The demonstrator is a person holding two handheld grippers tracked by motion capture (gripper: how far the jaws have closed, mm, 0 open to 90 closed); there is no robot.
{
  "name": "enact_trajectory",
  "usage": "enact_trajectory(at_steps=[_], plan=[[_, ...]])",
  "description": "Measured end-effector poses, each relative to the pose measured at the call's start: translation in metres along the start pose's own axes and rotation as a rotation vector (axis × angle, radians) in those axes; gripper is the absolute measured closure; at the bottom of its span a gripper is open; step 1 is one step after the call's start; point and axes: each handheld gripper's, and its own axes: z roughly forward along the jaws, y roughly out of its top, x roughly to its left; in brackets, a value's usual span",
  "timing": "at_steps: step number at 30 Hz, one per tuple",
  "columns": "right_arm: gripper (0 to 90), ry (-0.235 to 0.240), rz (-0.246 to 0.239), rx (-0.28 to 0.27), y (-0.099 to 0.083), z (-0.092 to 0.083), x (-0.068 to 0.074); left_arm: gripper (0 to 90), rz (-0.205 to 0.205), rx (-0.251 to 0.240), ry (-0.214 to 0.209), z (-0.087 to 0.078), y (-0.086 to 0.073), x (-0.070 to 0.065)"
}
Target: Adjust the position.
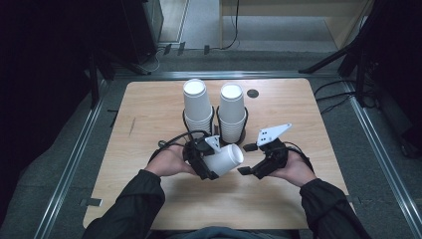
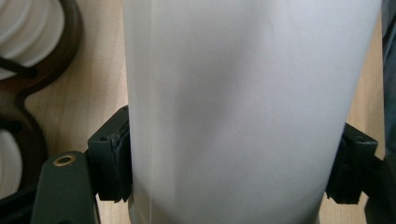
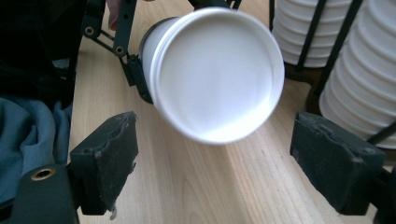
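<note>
L gripper (image 1: pixel 211 162) clamps a white paper cup (image 1: pixel 225 159) sideways above mid light-wood table (image 1: pixel 149 114), bare wood toward the near edge. R gripper (image 1: pixel 249 159) gapes wide w/ nothing between its jaws, just beside the cup's base. Behind, black wire holder (image 1: pixel 215 119) carries two stacks of white paper cups (image 1: pixel 214 107).

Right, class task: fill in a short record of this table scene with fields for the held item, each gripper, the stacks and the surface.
held item: white paper cup, lying on its side, closed base toward the right gripper
left gripper: shut on the cup, pads pressed on both sides of its wall
right gripper: open, jaws wide apart, nothing between them, facing the cup's base
stacks: two cup stacks, upside down, in a black wire holder
surface: wooden table
</note>
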Motion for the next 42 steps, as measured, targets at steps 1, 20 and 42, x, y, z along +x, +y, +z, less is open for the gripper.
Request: enact_trajectory(at_steps=[1,20,42], plan=[[15.2,0.005,0.007,0.006,0.001,0.002,0.001,20.3,-0.011,0.003,-0.007,0.002,0.001,-0.001],[24.6,0.106,-0.062,0.062,0.011,0.022,0.008,17.5,0.049,0.012,-0.058,0.008,0.002,-0.01],[25.0,0.041,-0.002,-0.013,0.008,-0.007,-0.003,0.0,-0.06,-0.224,-0.004,-0.019,-0.016,-0.002]])
